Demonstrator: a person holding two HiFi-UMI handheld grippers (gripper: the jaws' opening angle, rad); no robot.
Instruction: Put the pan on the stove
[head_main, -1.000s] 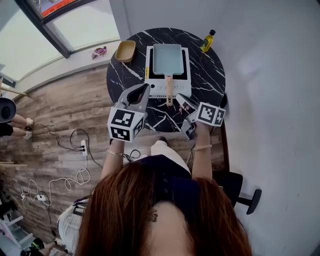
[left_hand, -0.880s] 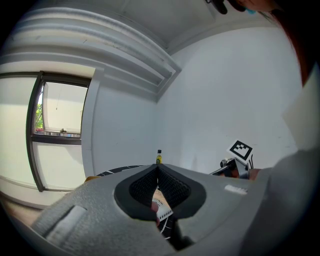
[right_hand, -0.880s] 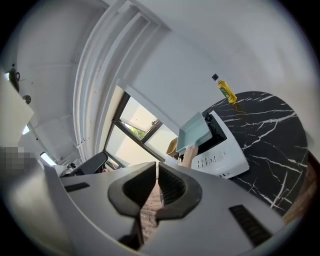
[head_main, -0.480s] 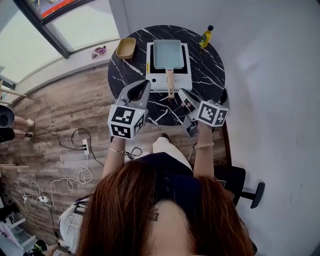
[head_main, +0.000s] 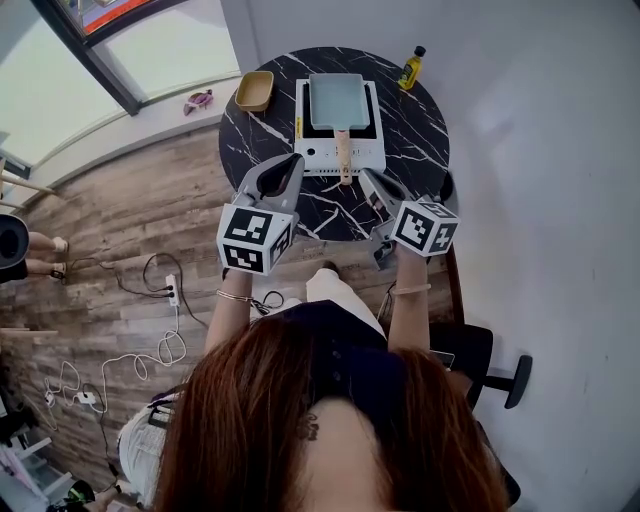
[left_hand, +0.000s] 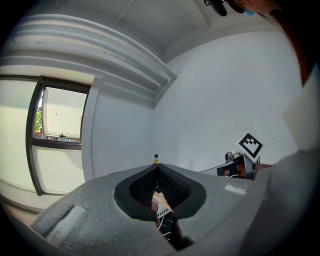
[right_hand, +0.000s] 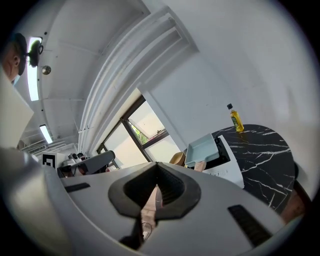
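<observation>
Your pan sits on the stove, flat on its dark cooking plate. It is a shallow rectangular pan, pale blue-grey, and looks empty. Its straight wooden handle points back toward you, crossing the stove's white front panel and reaching just past the front edge. The stove stands on the round, black, white-veined desk.

Your left hand-held gripper hovers off the stove's front left corner. Its jaws are together, with nothing between them. Your right hand-held gripper hangs off the stove's front right corner, just beside the handle's tip and apart from it. Its jaws are also closed on nothing.

A tan bowl sits left of the stove at the desk's rim. A yellow bottle with a dark cap stands upright behind the stove's right side.
</observation>
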